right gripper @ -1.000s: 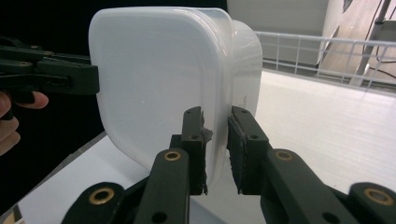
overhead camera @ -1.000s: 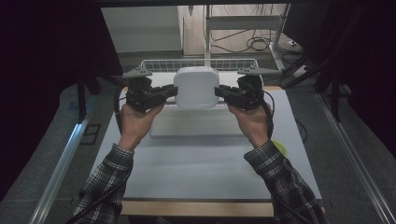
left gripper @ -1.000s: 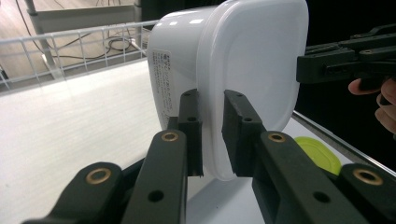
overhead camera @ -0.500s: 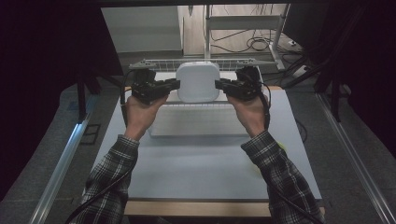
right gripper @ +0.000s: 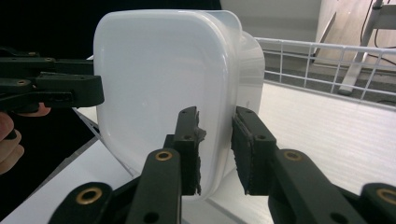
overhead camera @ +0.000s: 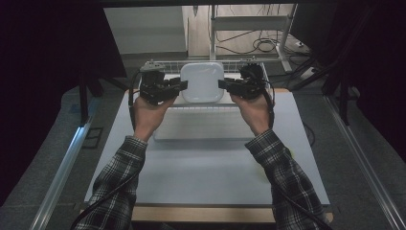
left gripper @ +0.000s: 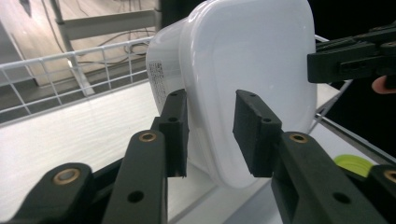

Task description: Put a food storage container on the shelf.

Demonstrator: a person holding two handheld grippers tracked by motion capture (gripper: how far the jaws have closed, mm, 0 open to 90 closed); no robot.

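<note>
Two grippers flank a white lidded container [overhead camera: 202, 82] at the far end of the white table [overhead camera: 201, 163], inside a wire basket [overhead camera: 167, 64]; the left gripper [overhead camera: 181, 86] and right gripper [overhead camera: 224, 85] have just been opening, so this looks like the release. Left gripper view: jaws stand narrowly apart, the lid rim between them, pads clear of it. Right gripper view: likewise, seemingly loosened. Next, both should draw back sideways. Dark room, cables beyond.
</note>
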